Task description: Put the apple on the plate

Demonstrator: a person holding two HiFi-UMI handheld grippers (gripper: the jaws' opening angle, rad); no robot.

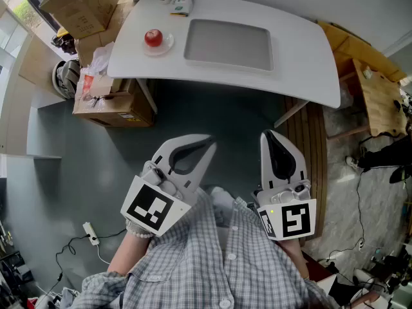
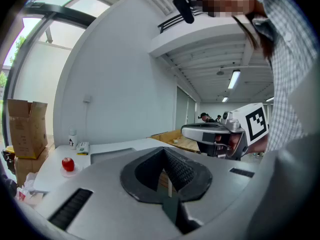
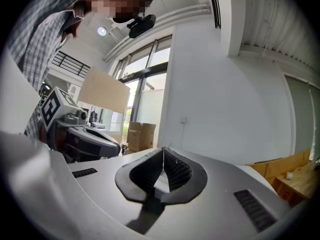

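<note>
An apple is sitting on a plate on the white worktop as the left tool and right tool are hovering well back, jaws together, empty

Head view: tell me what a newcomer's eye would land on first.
The red apple stands out first, sitting on a small plate at the left end of the white table. Nearer the camera, the left gripper and the right gripper loom large in the lower half of the frame. Both are shut and empty, well short of the table.
</note>
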